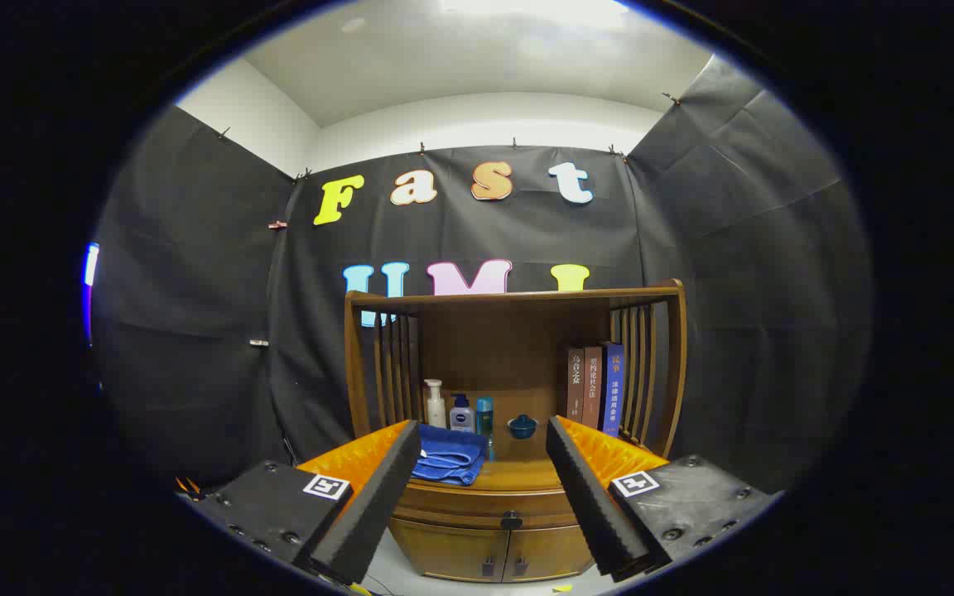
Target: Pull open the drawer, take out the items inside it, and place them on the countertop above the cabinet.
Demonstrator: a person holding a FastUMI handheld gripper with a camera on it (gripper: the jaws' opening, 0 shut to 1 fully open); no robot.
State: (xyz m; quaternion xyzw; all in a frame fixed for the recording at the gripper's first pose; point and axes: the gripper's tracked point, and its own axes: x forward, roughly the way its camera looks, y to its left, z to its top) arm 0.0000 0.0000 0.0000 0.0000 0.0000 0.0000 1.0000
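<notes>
A wooden cabinet [518, 348] stands ahead of my gripper [484, 439], some way beyond the fingers. Its drawer [489, 503] is shut, with a dark knob [511, 520] at the middle of its front. Whatever lies inside the drawer is hidden. On the countertop [527, 476] above it lies a folded blue towel [448, 455], just past my left finger [378, 497]. The gripper is open, with nothing between the fingers, and the drawer front shows in the gap between them.
At the back of the countertop stand a white pump bottle [435, 404], two small bottles [472, 414], a dark blue lidded bowl [522, 426] and three upright books [595, 387]. Slatted sides and a top shelf [518, 296] enclose it. Two cabinet doors [493, 553] sit below the drawer.
</notes>
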